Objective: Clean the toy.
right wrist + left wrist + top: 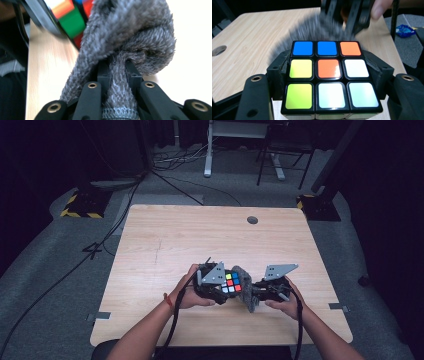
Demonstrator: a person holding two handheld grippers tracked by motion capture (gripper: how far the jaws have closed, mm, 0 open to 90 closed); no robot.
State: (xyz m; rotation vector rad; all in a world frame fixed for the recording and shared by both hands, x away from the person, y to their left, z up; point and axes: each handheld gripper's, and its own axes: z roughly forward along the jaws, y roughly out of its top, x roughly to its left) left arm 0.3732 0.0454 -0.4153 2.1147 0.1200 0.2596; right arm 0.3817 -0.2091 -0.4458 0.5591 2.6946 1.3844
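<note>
Gripping a Rubik's cube (329, 77), the left gripper (329, 100) has its 2 black jaws pressed against the cube's opposite sides, with the face toward its camera showing blue, orange, yellow-green and white stickers. In the high view the cube (231, 282) sits just above the wooden table (165, 240), near its front edge, between the person's 2 hands. The right gripper (117, 82) pinches a fluffy grey cloth (130, 42) — a bunched fold runs down between its jaws, which are drawn tight on it. From above, the cloth (246, 290) lies against the cube's right side, and the right gripper (260, 292) meets the left gripper (212, 287) there — both held close together over the table.
</note>
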